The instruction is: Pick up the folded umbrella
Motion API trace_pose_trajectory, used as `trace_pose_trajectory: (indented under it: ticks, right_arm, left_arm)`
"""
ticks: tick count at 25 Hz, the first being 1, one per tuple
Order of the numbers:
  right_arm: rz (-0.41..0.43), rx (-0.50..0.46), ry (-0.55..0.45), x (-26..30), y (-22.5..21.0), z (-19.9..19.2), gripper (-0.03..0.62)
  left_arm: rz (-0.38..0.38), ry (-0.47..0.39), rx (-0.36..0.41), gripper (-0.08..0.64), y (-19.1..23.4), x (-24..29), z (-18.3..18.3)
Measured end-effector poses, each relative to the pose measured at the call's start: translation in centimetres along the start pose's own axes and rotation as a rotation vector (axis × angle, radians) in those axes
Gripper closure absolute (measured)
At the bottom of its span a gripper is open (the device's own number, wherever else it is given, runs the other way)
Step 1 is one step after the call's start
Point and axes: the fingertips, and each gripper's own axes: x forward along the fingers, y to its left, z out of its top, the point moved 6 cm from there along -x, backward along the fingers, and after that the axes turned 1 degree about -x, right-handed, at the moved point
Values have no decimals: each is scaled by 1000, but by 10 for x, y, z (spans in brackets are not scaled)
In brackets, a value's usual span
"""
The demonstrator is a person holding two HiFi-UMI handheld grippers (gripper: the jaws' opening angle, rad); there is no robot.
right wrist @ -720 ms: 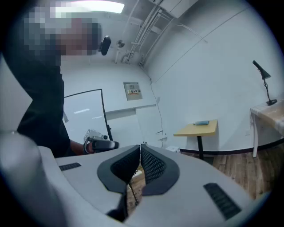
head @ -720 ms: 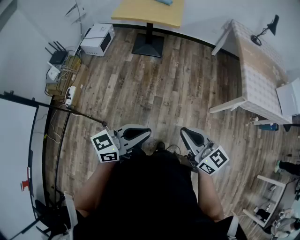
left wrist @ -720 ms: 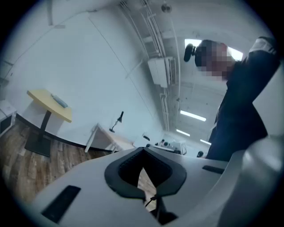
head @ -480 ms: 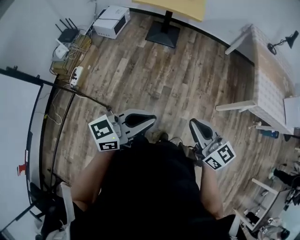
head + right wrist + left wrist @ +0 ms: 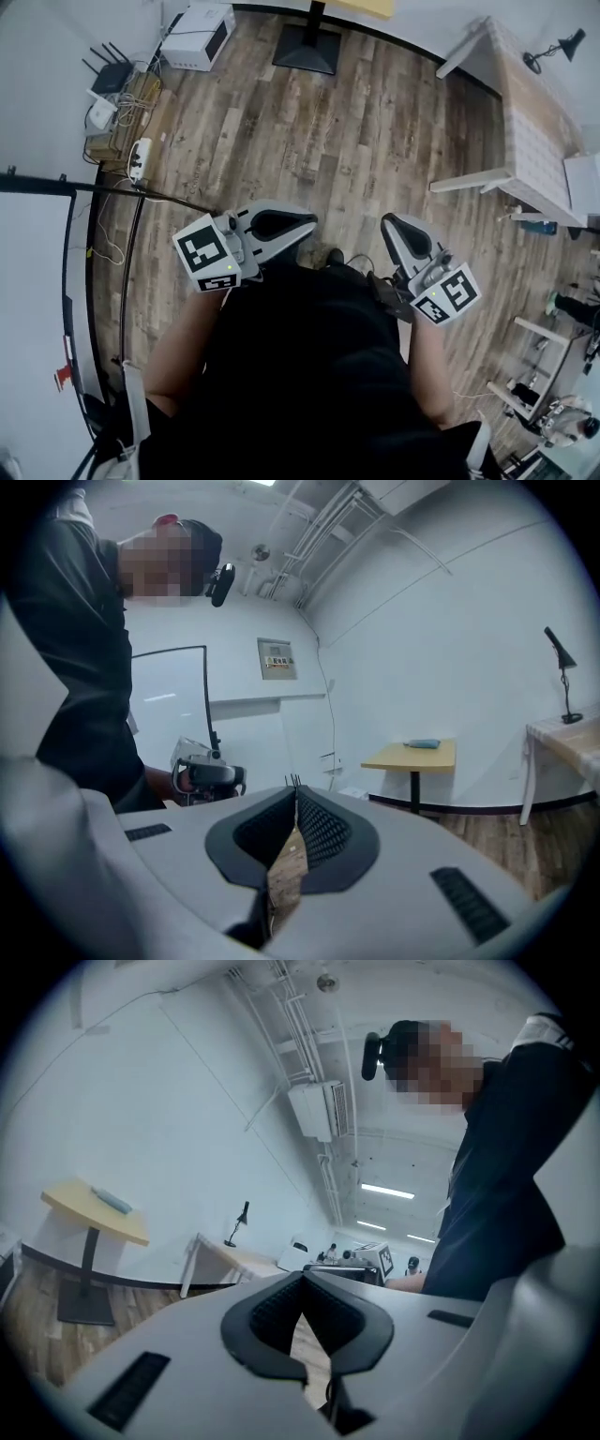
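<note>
A small blue-grey oblong thing, probably the folded umbrella [image 5: 112, 1201], lies on a yellow pedestal table [image 5: 89, 1218] across the room. The right gripper view also shows the umbrella [image 5: 424, 743] on the table [image 5: 412, 757]. In the head view only the table's edge [image 5: 361, 6] shows, and the umbrella is out of frame. I hold my left gripper [image 5: 306, 223] and my right gripper [image 5: 387, 225] close in front of the person's dark torso, far from the table. Both are shut, with nothing between the jaws.
A white box [image 5: 195, 33], a router [image 5: 101, 82] and a power strip [image 5: 139, 159] lie by the left wall. A black stand bar [image 5: 94, 187] crosses the floor at left. A cloth-covered table [image 5: 530, 122] with a desk lamp [image 5: 548, 52] stands at right.
The head view has swung, and the yellow table has slid almost out at the top. Both grippers stay shut in front of the body; the right one sits slightly further right.
</note>
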Motion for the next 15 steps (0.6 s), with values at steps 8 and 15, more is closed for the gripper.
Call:
trace_pose_trajectory:
  ticks: [8, 15]
  right_arm:
    - [-223, 64, 2, -31, -8, -11, 574]
    - [-320, 106, 29, -60, -51, -16, 574]
  left_arm:
    - [-51, 24, 34, 548, 28, 19, 11]
    - [-20, 51, 13, 549, 45, 26, 11]
